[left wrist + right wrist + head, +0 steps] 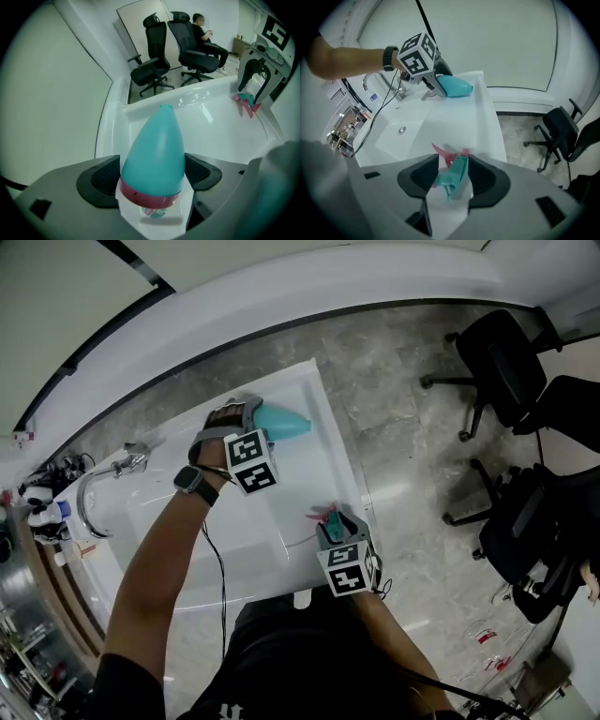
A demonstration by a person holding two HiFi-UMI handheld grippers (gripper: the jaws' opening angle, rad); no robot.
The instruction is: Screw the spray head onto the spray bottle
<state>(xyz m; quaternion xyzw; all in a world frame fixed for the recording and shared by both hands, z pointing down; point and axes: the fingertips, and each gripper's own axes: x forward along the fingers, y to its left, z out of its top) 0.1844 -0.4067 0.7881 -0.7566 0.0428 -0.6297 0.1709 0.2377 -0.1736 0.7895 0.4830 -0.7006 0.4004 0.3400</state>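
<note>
Nearest, at five o'clock, the right gripper (pixel 453 162) straddles the spray head (pixel 451 178) lying on the white counter (pixel 302 549), jaws part-open and not pinching. Farther, at eleven o'clock, the left gripper (pixel 151 158) stands wide around the teal spray bottle (pixel 157 140), which lies on its side, probably to clear its girth.
</note>
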